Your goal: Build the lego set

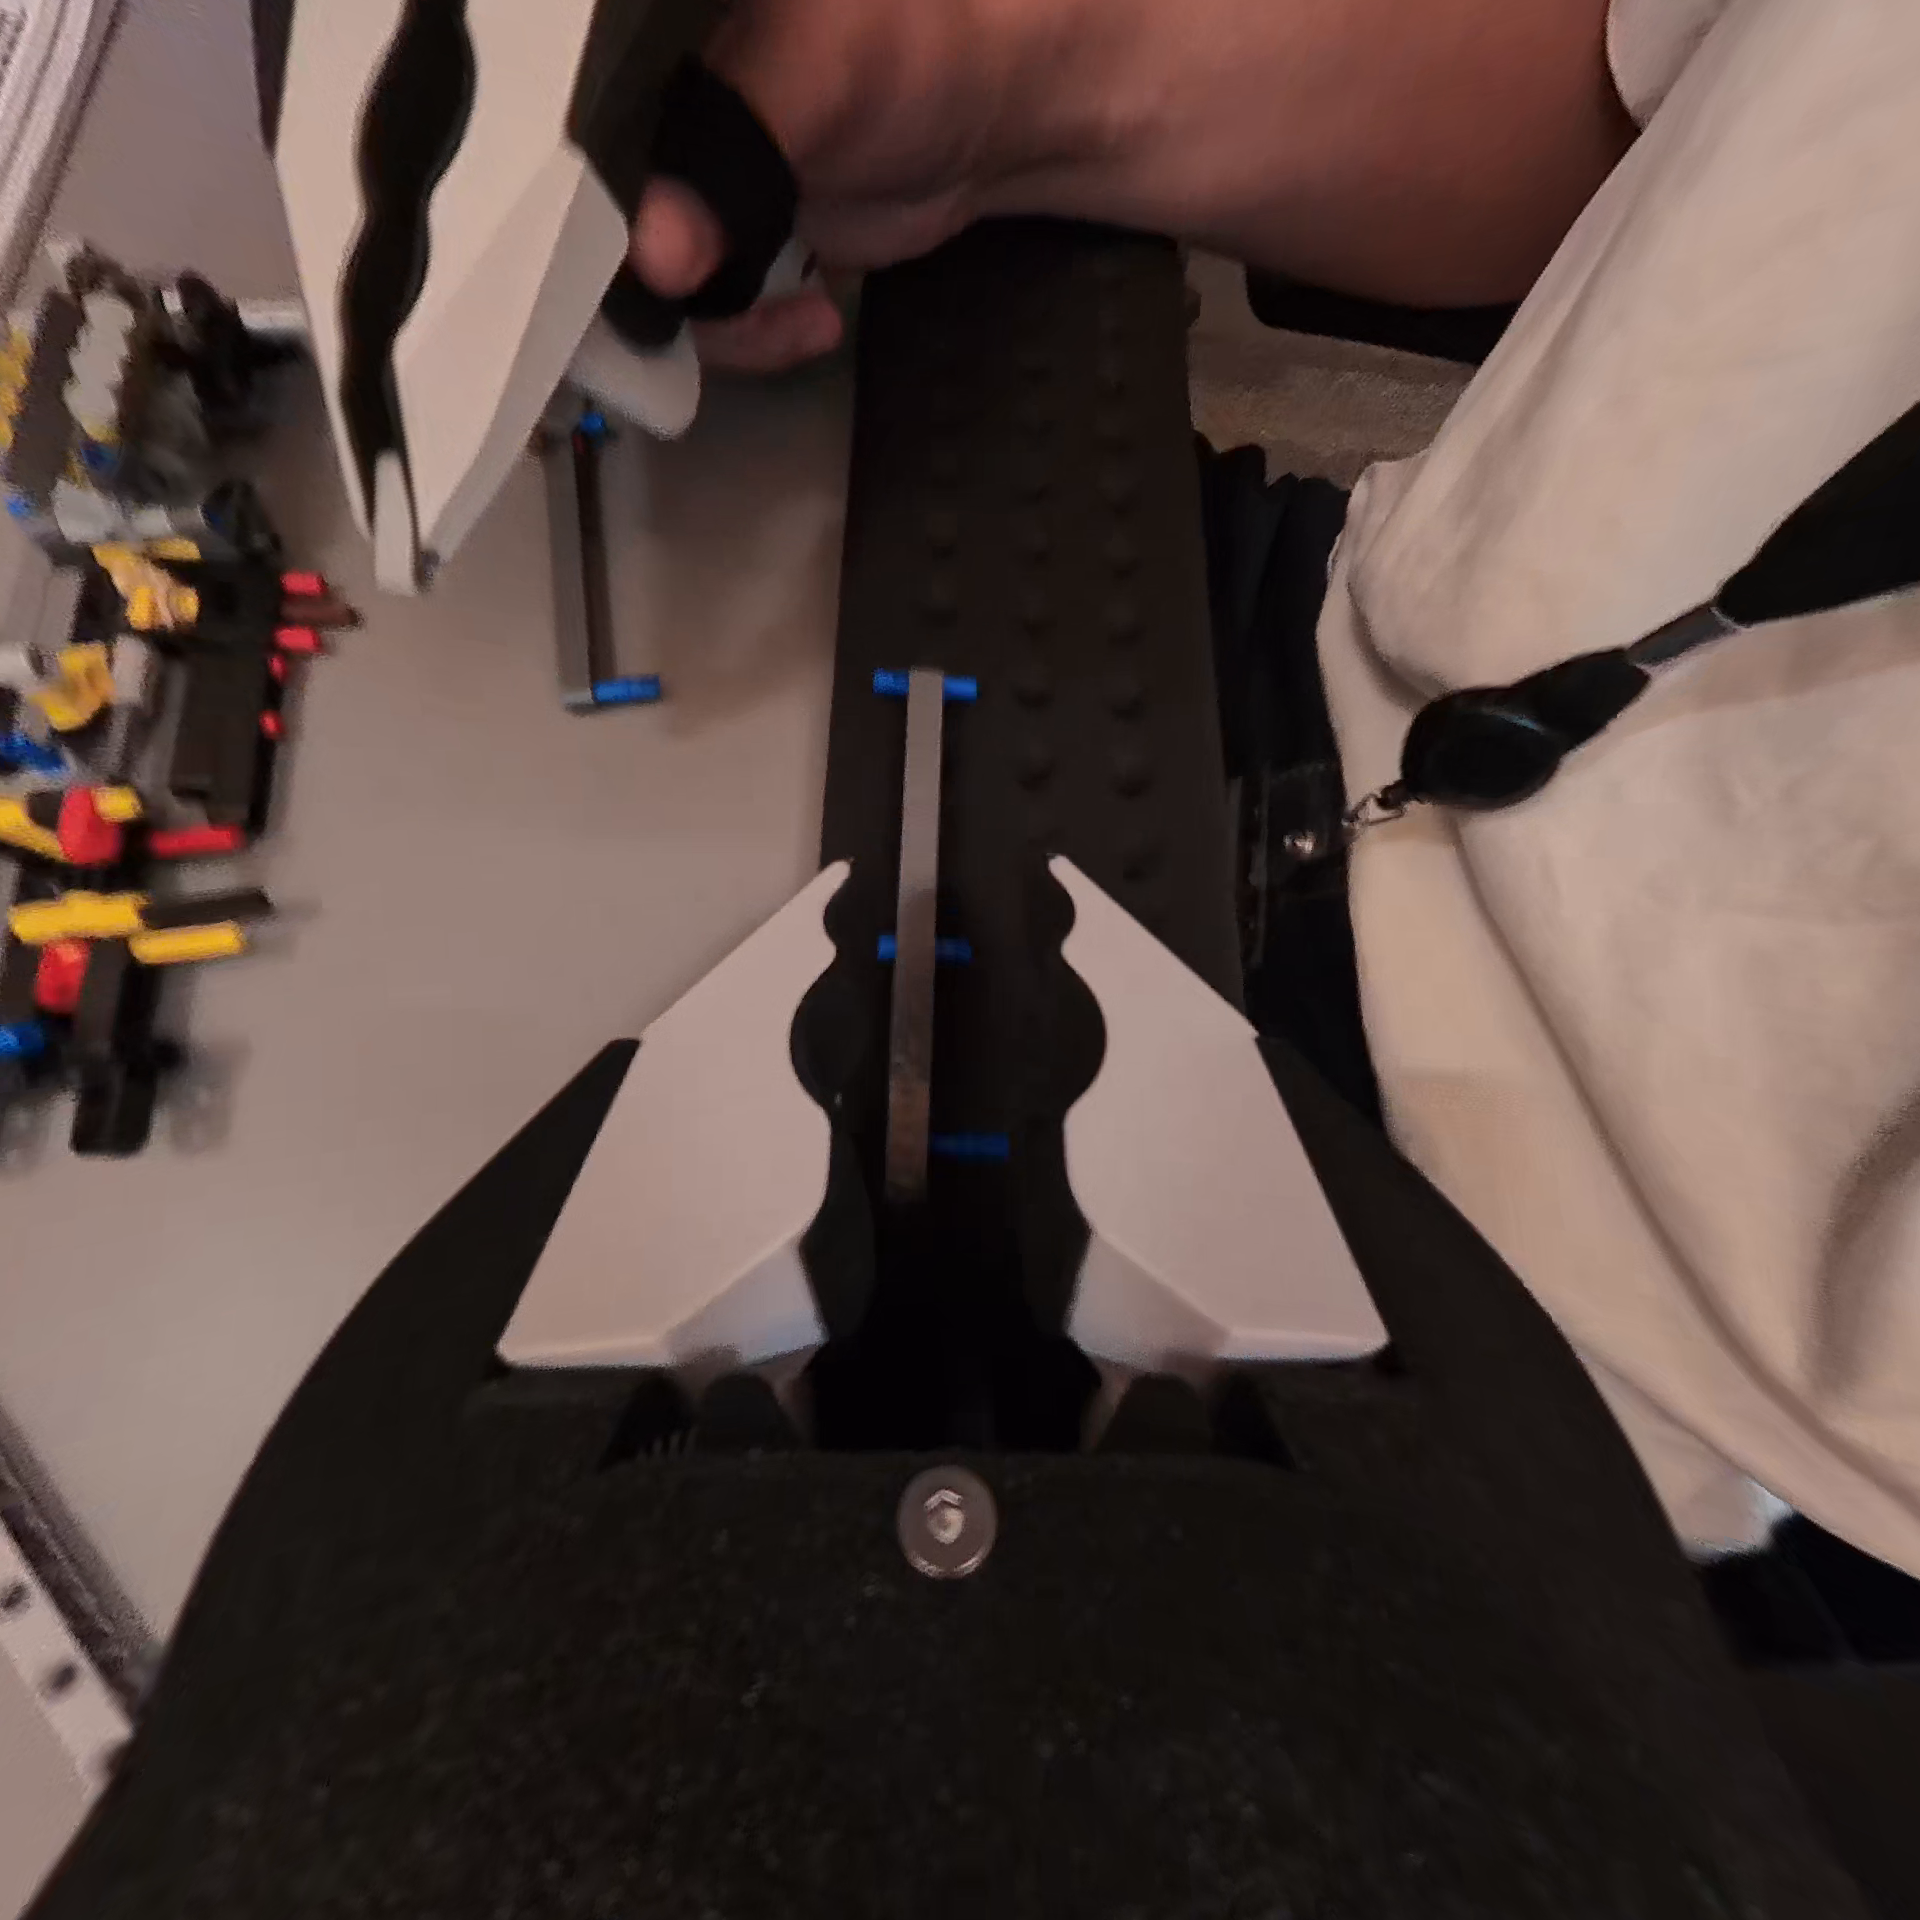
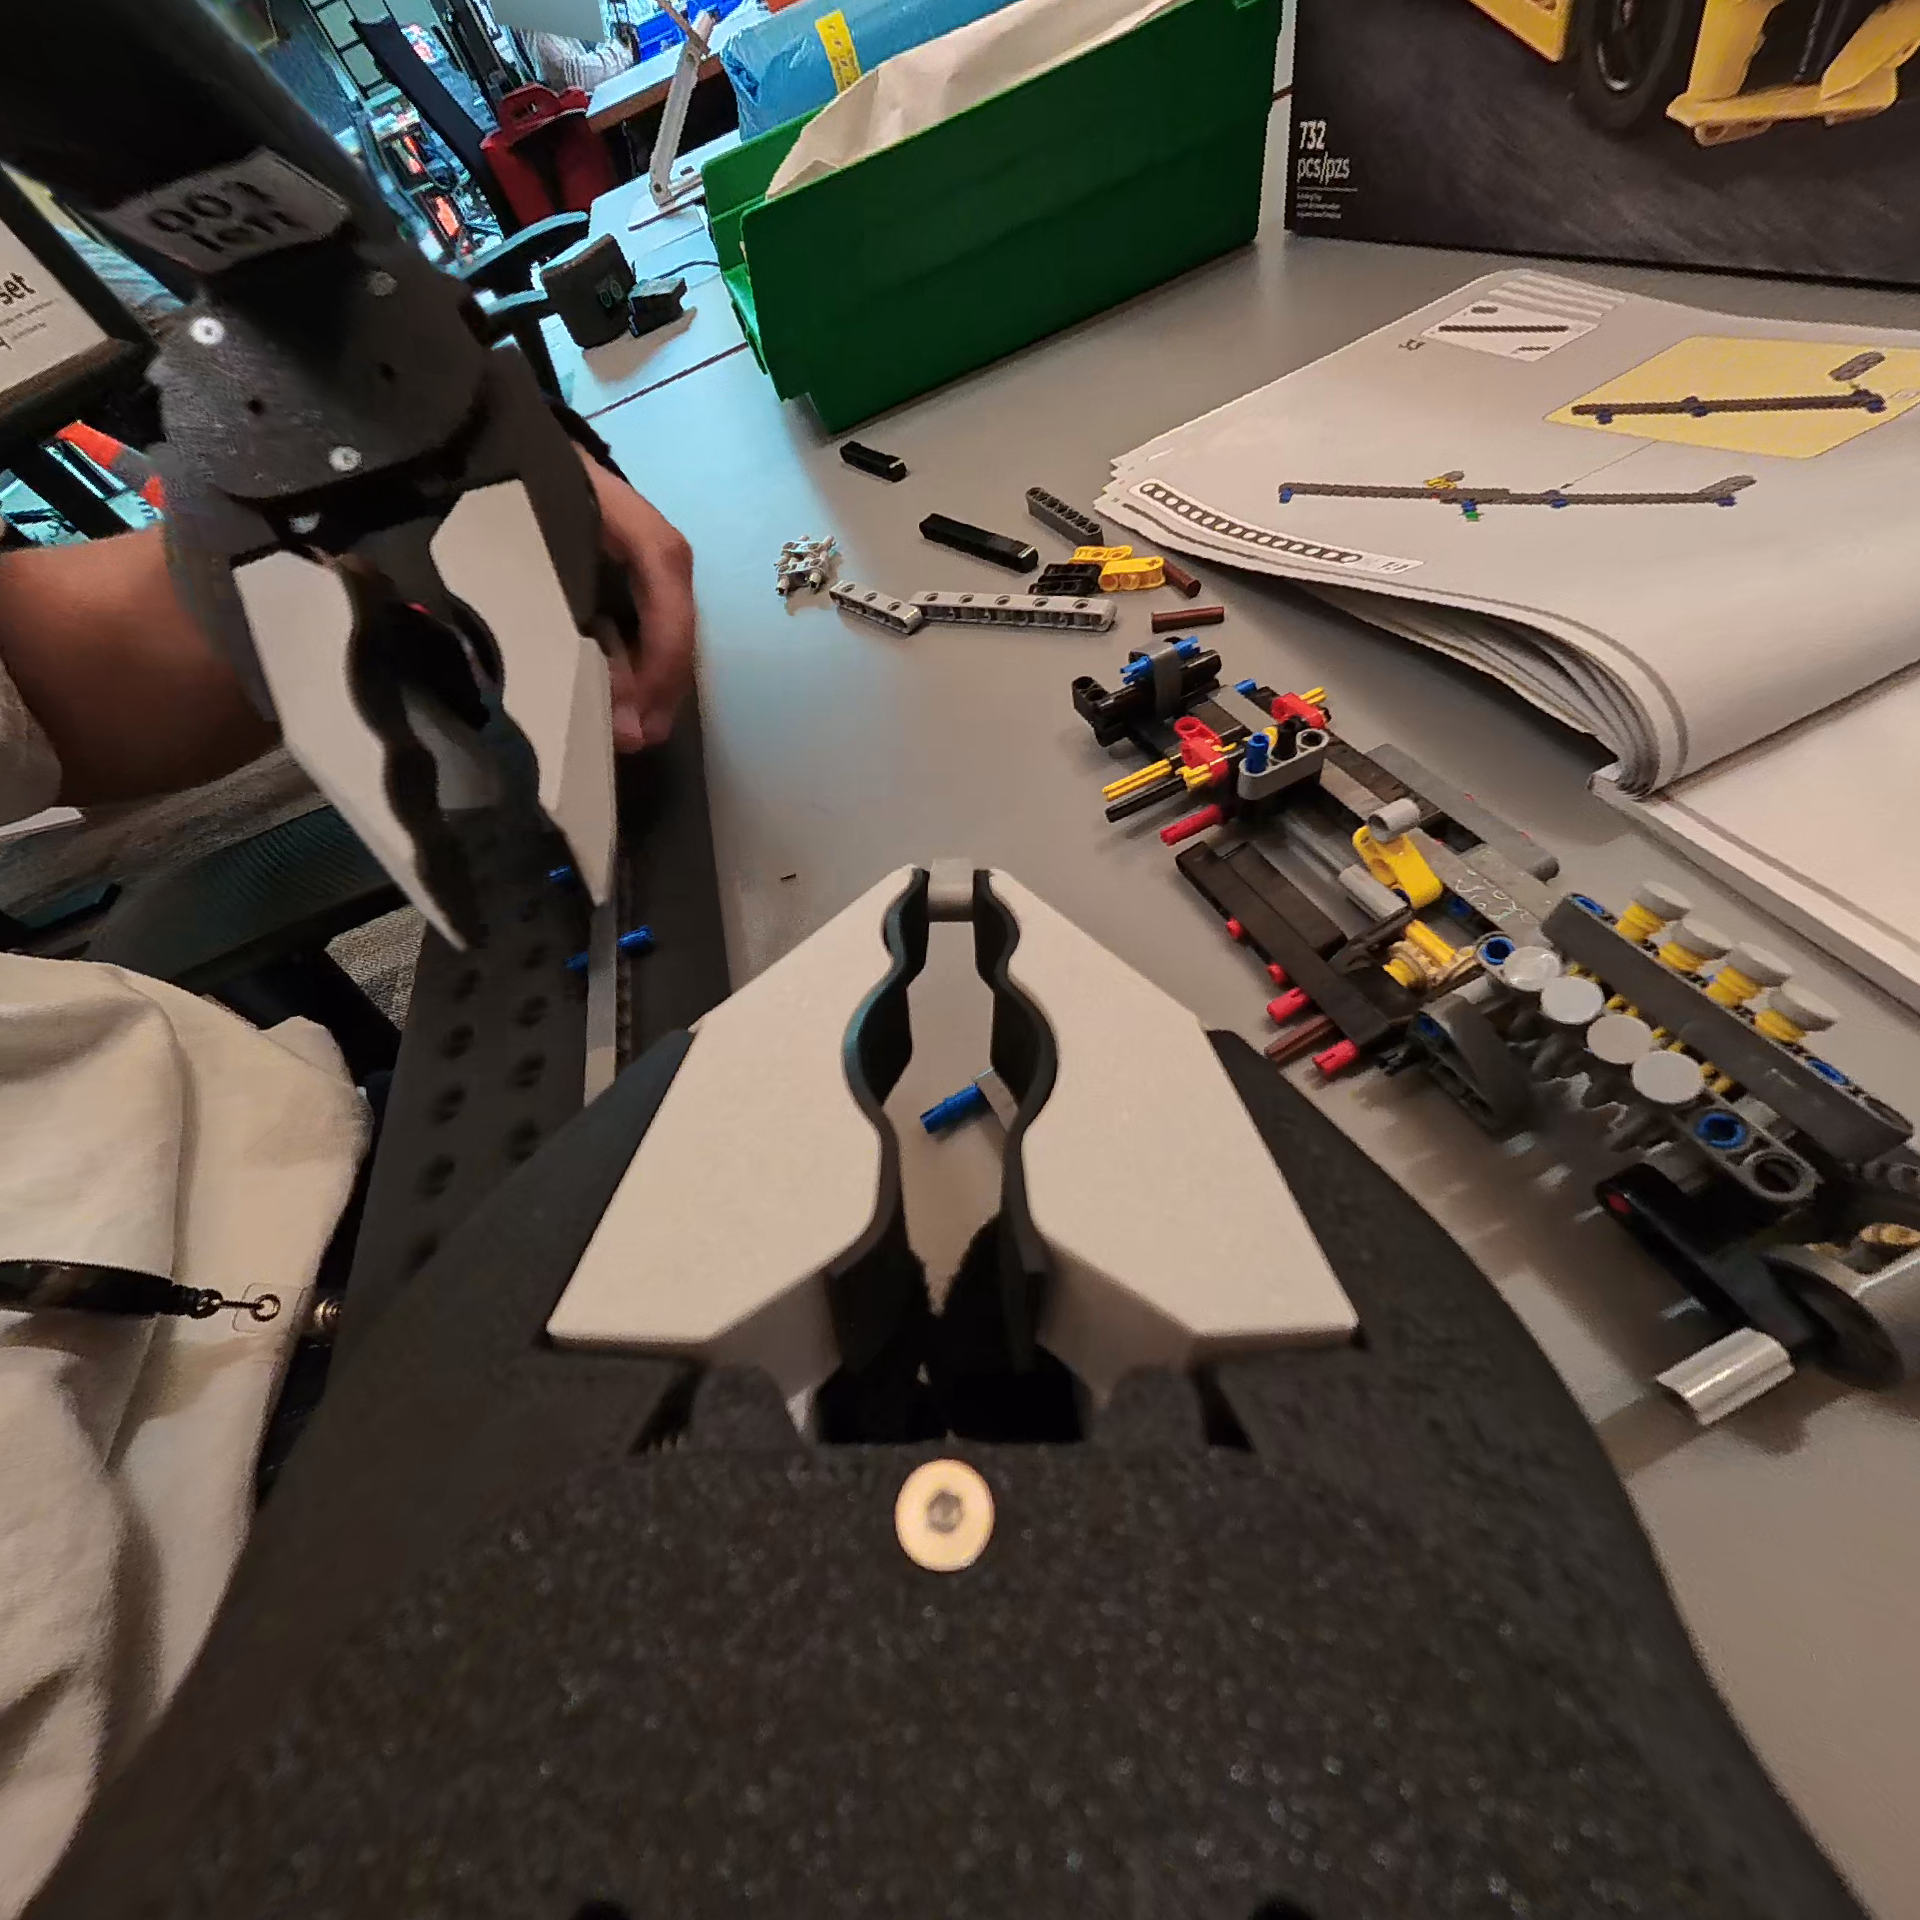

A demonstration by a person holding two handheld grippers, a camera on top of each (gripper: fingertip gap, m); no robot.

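Grey beam (image 1: 914, 935) with blue pins (image 1: 923, 684) ran lengthwise between the left gripper (image 1: 951, 873) jaws, parted, not clamping. Right gripper (image 2: 951, 883) pinched a grey beam (image 2: 950, 888) end, model (image 2: 1455, 935) on desk (image 2: 883, 727) rightward.

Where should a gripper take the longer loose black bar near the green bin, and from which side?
Pinch the longer black bar across its narrow width at mid-length, coming down from above. It lies flat on the table with both long sides clear, while yellow pieces crowd its right end.
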